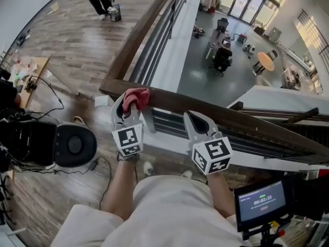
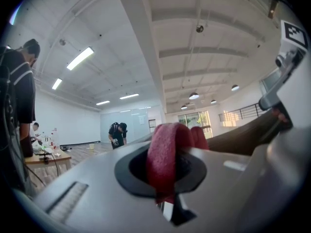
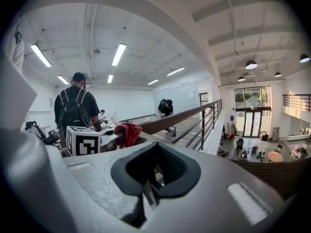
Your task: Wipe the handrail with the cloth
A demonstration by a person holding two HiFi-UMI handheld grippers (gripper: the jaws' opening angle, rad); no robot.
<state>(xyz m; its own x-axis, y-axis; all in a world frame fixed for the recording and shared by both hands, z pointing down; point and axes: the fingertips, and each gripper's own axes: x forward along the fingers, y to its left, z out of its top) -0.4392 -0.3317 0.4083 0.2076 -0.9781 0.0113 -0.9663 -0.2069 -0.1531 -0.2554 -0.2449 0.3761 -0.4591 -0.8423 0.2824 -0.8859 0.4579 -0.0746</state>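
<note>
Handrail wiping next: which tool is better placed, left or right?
Left. The left tool is shut on the red cloth, right at the handrail; the right tool is shut and empty.

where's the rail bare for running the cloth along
The handrail top is bare from the right tool rightward, and along the stretch running away beyond the corner. It is crowded only near the corner, where the left tool holds the cloth against it.
</note>
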